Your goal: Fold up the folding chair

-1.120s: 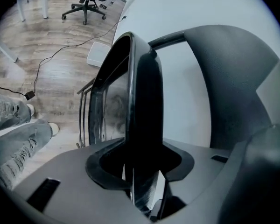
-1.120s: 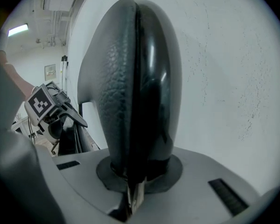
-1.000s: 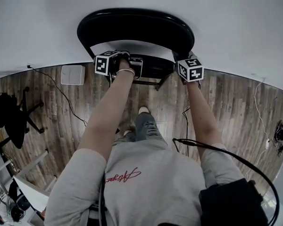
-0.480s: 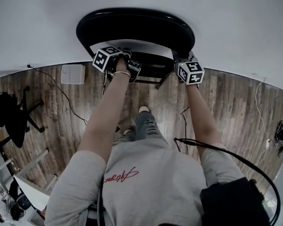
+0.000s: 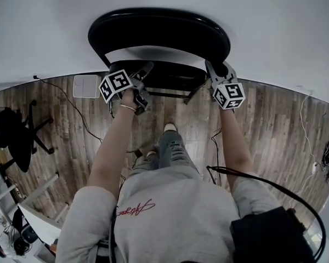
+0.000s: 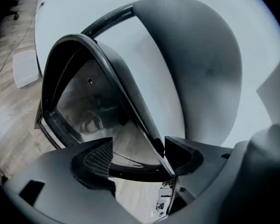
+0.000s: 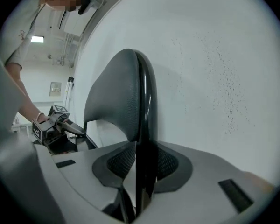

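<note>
- Folding chair [image 5: 159,29]: it stands on the wooden floor [image 5: 263,125] just past the person's shoe [image 5: 168,128], its back toward the white wall [image 5: 274,26]. The person leans over it with tongs at either side.
- Left tongs [image 6: 137,146]: the jaws have just been opening and now stand wide apart. The seat rim [image 6: 126,105] runs between them, close by one pad, but nothing clamps it. Against a second ago, this hand has rolled over, and its marker cube [image 5: 115,85] sits lower and further left in the head view.
- Right tongs [image 7: 142,153]: these jaws have also just been easing apart. The frame tube [image 7: 144,101] stands between the pads with a pale sliver showing on one side (so I read it as let go, if only barely). The hand has drawn back a little from the chair's corner.
- Further out, the seat [image 6: 84,106] shows its underside to the left gripper view, tipped up toward the backrest [image 7: 116,97]. From the right, the backrest is seen edge-on, a slim profile close to the wall.
- The chair's outline in the head view has hardly shifted over the second.
- Both grips loosening together suggests the fold is done or nearly so, and the chair is being left to stand by itself. It may yet slide or tip.
</note>
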`<state>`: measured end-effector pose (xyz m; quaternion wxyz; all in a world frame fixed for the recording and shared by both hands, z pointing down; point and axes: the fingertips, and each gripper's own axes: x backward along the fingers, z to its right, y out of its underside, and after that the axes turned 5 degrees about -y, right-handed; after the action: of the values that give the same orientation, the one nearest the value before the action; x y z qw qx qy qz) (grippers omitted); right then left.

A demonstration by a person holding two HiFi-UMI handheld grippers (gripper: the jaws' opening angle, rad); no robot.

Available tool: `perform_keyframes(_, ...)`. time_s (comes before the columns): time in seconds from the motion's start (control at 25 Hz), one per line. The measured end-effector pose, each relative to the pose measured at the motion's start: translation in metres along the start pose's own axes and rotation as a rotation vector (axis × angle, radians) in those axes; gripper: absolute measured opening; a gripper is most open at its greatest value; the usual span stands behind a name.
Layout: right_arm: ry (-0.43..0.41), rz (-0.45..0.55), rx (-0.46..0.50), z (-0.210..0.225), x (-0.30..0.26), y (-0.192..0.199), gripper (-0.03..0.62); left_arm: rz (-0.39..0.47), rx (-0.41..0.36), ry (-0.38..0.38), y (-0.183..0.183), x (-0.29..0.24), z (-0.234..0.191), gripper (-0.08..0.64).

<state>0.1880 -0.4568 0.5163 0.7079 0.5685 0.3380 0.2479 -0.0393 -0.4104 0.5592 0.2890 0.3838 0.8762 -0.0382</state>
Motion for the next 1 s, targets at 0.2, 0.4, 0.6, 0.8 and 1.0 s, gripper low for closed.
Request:
perform_keyframes(0.2, 0.061, 0.1, -0.106, 0.005, 0.033, 0.005, 0.133, 0.033, -0.095, 0.073, 0.011, 0.032, -0.016, 0.357)
perform_keyframes(0.4, 0.1, 0.215, -0.151, -0.026, 0.092, -0.014, 0.16, 0.023, -0.143, 0.136, 0.048, 0.073, -0.013, 0.357)
perform_keyframes(0.6, -0.059, 0.239, -0.007, -0.141, 0.122, -0.093, 0.161, 0.334, -0.645, 0.328, 0.071, 0.153, 0.093, 0.357)
perform_keyframes(0.8, -0.128, 0.333, 0.092, -0.238, 0.16, -0.156, 0.108, 0.616, -1.065, 0.659, 0.119, 0.252, 0.205, 0.356)
perform_keyframes(1.0, -0.12, 0.383, 0.189, -0.308, 0.193, -0.193, 0.063, 0.744, -1.3, 0.688, 0.16, 0.323, 0.22, 0.345)
